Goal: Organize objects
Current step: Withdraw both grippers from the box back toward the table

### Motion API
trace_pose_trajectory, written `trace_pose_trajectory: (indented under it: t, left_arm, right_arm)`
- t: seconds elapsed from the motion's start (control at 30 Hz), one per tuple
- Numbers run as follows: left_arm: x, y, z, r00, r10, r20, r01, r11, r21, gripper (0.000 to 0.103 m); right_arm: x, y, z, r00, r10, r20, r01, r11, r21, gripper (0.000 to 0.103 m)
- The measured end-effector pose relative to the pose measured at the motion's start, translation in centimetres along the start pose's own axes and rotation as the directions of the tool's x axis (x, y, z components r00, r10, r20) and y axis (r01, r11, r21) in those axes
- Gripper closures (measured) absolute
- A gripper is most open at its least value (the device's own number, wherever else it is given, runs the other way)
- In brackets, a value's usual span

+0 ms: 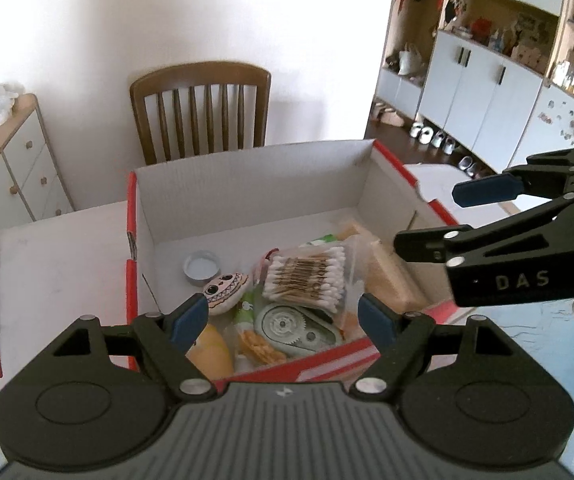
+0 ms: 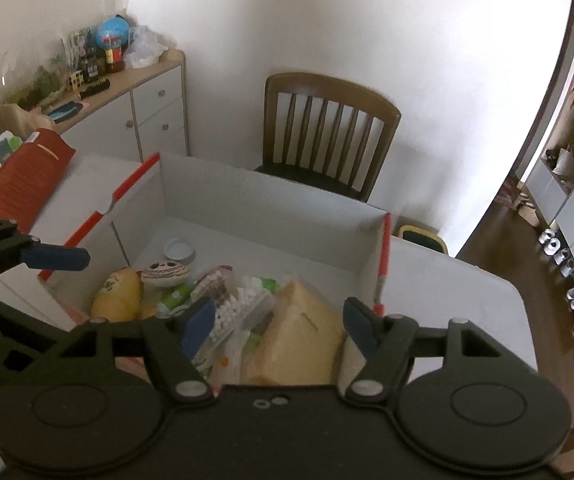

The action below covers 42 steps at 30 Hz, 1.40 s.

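Both grippers, left gripper (image 1: pixel 283 320) and right gripper (image 2: pixel 275 326), hover with jaws wide and holding nothing above the box's (image 1: pixel 247 184) near edge; cotton swabs (image 1: pixel 307 280), sponge (image 2: pixel 299 332) and toys lie gathered inside, seemingly already sorted.

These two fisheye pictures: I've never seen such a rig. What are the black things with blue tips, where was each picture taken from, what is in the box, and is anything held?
There is no robot here. A person holds a two-finger tool in each hand, and each tool carries a camera looking along its fingers. One picture is from the left tool, the other from the right tool; each also shows the other tool at its edge. Both hang over an open red and white cardboard box on a white table. In the box lie a pack of cotton swabs, a correction tape dispenser, a small metal lid, a painted face stone and a tan block. Both tools are open; neither holds anything.
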<state>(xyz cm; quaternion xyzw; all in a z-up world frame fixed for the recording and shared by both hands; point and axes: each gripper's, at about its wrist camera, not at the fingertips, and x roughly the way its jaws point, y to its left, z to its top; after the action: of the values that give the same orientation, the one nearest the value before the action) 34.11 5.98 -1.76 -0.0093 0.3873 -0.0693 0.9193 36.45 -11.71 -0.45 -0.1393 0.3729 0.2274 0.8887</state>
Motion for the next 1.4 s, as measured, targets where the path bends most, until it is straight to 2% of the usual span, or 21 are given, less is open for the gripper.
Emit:
trace_pose_trajectory:
  t: [0.5,0.63,0.73,0.97,1.0,1.1,1.17,1.3,1.4]
  left_arm:
    - [-6.7,-2.3,-4.0,0.995,-0.087,0.052,0.084,0.995,0.053,0.021]
    - [-7.7,-2.8,-5.7,0.994,-0.100,0.043,0.097,0.993,0.074,0.021]
    - [-8.2,-3.1,-7.4,0.994,-0.106,0.031,0.103,0.991,0.081,0.021]
    - [-9.0,-2.9,-10.5,0.993,-0.116,-0.003,0.116,0.992,0.049,0.021]
    - [-8.9,-2.8,-10.9,0.993,-0.116,-0.012,0.117,0.992,0.041,0.017]
    - [-8.6,-2.6,-12.2,0.993,-0.115,-0.038,0.116,0.993,0.023,0.016]
    - [-8.4,-2.6,-13.0,0.992,-0.116,-0.053,0.117,0.993,0.015,0.016]
    - [-7.9,-2.9,-14.3,0.988,-0.134,-0.076,0.134,0.991,-0.004,0.001]
    - [-7.6,-3.2,-14.8,0.988,-0.135,-0.080,0.135,0.991,-0.009,0.001]
  right_arm:
    - [-7.4,0.8,-5.4,0.999,0.030,0.044,-0.031,0.999,0.017,0.029]
    - [-8.4,1.8,-7.3,0.998,0.053,0.046,-0.053,0.998,0.012,0.027]
    - [-9.1,2.6,-8.8,0.996,0.078,0.046,-0.078,0.997,-0.005,0.023]
    - [-10.2,4.5,-12.6,0.991,0.128,0.040,-0.127,0.991,-0.040,0.016]
    - [-10.2,4.7,-13.0,0.990,0.137,0.034,-0.136,0.990,-0.040,0.015]
    - [-10.1,5.3,-14.3,0.987,0.160,0.017,-0.159,0.986,-0.041,0.008]
    - [-9.8,5.8,-15.1,0.986,0.165,0.009,-0.164,0.985,-0.055,0.008]
    - [-9.2,7.1,-16.7,0.989,0.151,-0.005,-0.150,0.982,-0.110,0.008]
    - [-8.7,7.9,-17.6,0.989,0.150,-0.016,-0.151,0.977,-0.149,0.008]
